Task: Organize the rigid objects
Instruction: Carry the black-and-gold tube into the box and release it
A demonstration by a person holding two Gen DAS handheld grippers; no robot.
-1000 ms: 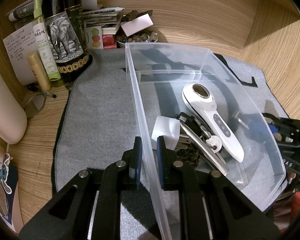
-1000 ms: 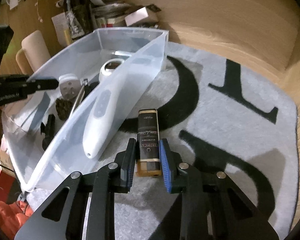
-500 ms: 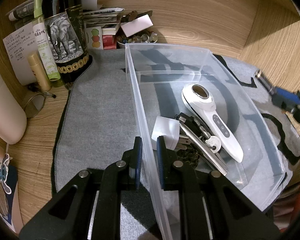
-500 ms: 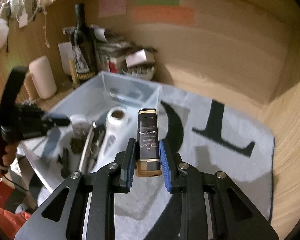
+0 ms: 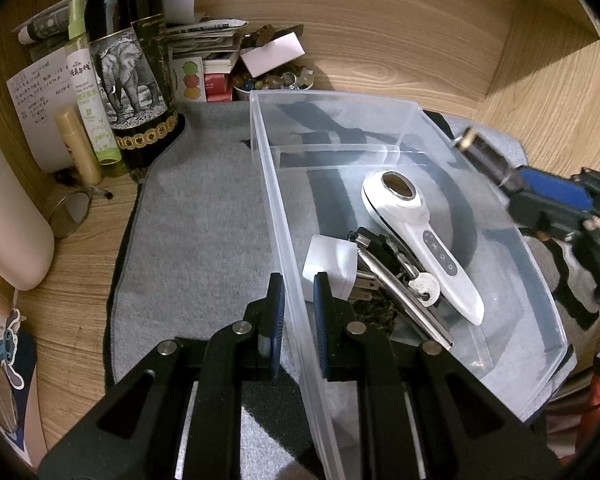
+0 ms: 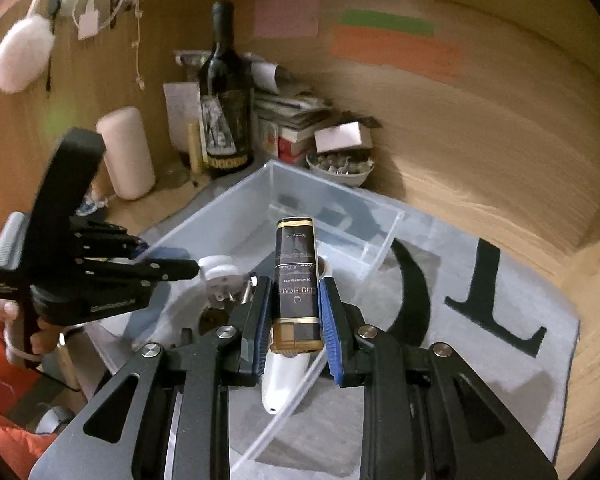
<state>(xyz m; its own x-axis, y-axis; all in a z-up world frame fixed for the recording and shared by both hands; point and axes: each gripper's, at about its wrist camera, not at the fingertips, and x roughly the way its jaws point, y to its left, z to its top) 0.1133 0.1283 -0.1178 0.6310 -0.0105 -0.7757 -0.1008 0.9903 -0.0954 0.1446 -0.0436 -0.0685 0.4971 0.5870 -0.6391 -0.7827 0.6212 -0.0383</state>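
Observation:
A clear plastic bin (image 5: 268,184) stands on a grey mat (image 5: 204,240). My left gripper (image 5: 298,312) is shut on the bin's left wall. Inside lie a white handheld device (image 5: 420,232), a white plug adapter (image 5: 332,264), keys (image 5: 420,284) and a metal clip. My right gripper (image 6: 294,314) is shut on a dark box with gold ends (image 6: 296,280) and holds it above the bin's right rim (image 6: 340,208). In the left wrist view the box (image 5: 482,152) and the right gripper (image 5: 556,196) hang over the right wall.
A wine bottle with an elephant label (image 5: 132,64), a green spray bottle (image 5: 90,92), a yellow tube (image 5: 78,140), papers and a bowl of small items (image 5: 276,80) crowd the back left corner. A cream cylinder (image 5: 8,224) stands at the left. Wooden walls enclose the desk.
My right gripper has lifted the dark box off the mat and carried it up and left, over the bin. The left gripper has stayed on the bin wall.

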